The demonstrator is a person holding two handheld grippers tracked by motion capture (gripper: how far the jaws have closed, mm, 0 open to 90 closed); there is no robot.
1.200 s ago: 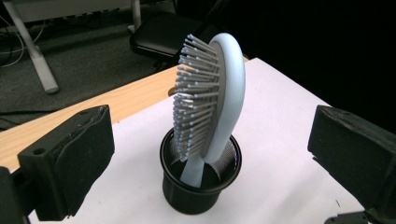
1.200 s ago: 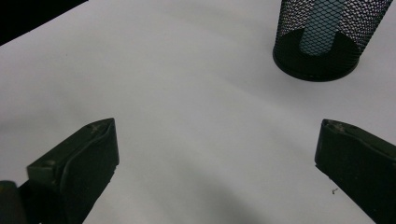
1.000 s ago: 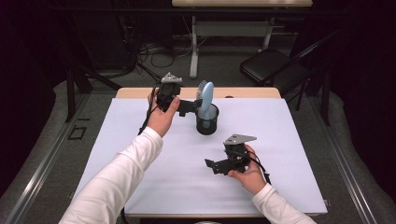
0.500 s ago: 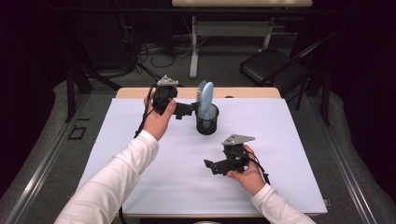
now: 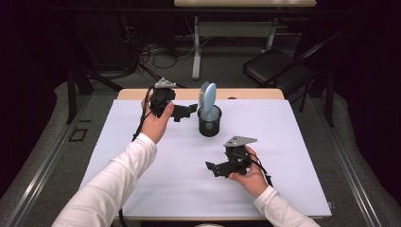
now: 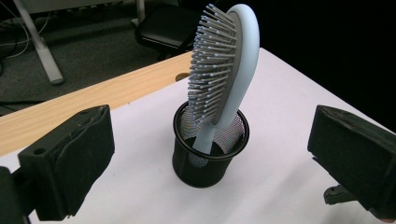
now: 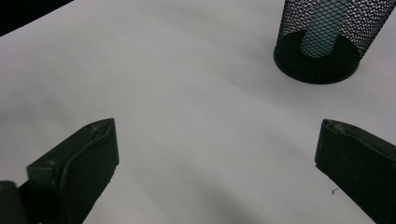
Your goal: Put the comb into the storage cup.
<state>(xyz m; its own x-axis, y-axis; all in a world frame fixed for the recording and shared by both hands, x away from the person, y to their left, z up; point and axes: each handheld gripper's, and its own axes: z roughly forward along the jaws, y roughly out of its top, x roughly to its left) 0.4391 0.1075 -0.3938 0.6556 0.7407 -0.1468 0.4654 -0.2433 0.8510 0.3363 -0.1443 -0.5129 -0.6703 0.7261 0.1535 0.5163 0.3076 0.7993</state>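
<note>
A light blue hairbrush (image 5: 208, 96) stands handle-down in a black mesh cup (image 5: 209, 124) at the back middle of the white table cover. My left gripper (image 5: 185, 111) hovers just left of the cup, open, jaws pointing at it with nothing between them. In the left gripper view the brush (image 6: 229, 70) leans in the cup (image 6: 208, 161), bristles toward the left, framed by the open left gripper (image 6: 212, 140). My right gripper (image 5: 215, 168) is held low over the table's front right, open and empty. The right gripper view has the cup (image 7: 322, 42) at upper right, beyond the open right gripper (image 7: 215, 149).
The white cover (image 5: 142, 189) spans the table, with a wooden strip (image 5: 255, 93) along the far edge. A black chair (image 5: 274, 68) and a desk frame (image 5: 196, 52) stand on the floor behind.
My left gripper has drawn slightly left, away from the cup. The right gripper and the brush have stayed where they were.
</note>
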